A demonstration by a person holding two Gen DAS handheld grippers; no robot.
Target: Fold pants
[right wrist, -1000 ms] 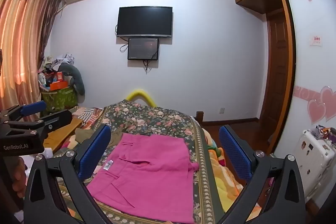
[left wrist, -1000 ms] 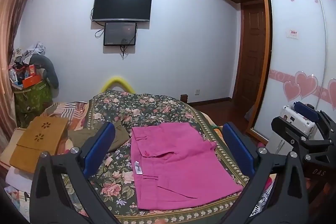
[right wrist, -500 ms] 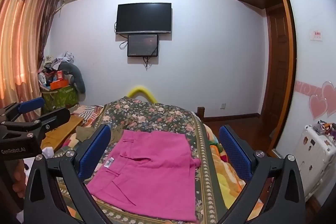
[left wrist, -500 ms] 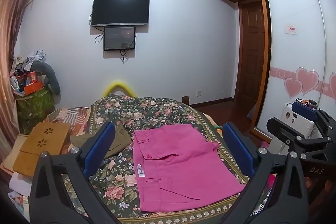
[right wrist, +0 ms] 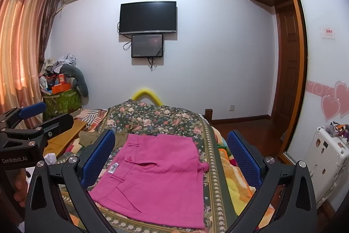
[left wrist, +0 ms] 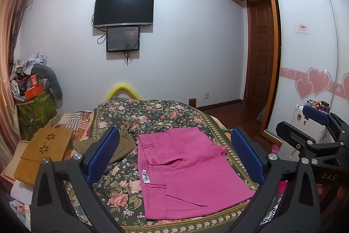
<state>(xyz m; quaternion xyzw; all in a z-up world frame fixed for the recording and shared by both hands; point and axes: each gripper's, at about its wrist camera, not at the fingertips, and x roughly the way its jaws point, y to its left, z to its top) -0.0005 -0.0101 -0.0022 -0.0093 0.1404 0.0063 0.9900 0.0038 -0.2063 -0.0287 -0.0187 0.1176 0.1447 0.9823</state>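
The pink pants [left wrist: 189, 169] lie folded into a flat, squarish pile on the flowery bedspread [left wrist: 152, 115], low in the middle of both views. A small white tag [left wrist: 145, 176] sticks out at their left edge, and a little button flap shows on top. Nothing is touching them.

My left tongs [left wrist: 174, 156] hang above the near end of the bed. The two blue pads [left wrist: 102, 154] are spread wide apart, and there is nothing between them. My right tongs [right wrist: 171, 158] are spread just as wide and hold nothing too. In the left view I can see the right tongs at the right edge of the frame, off to the side of the bed.

Just left of the pants lies some brownish-green clothing [left wrist: 122, 145]. Farther left sits a little wooden table [left wrist: 43, 152]. At the top middle, a black TV [left wrist: 123, 9] hangs on the wall, with a smaller screen [left wrist: 123, 39] under it. A white suitcase [right wrist: 325, 158] stands at the right of the right view.
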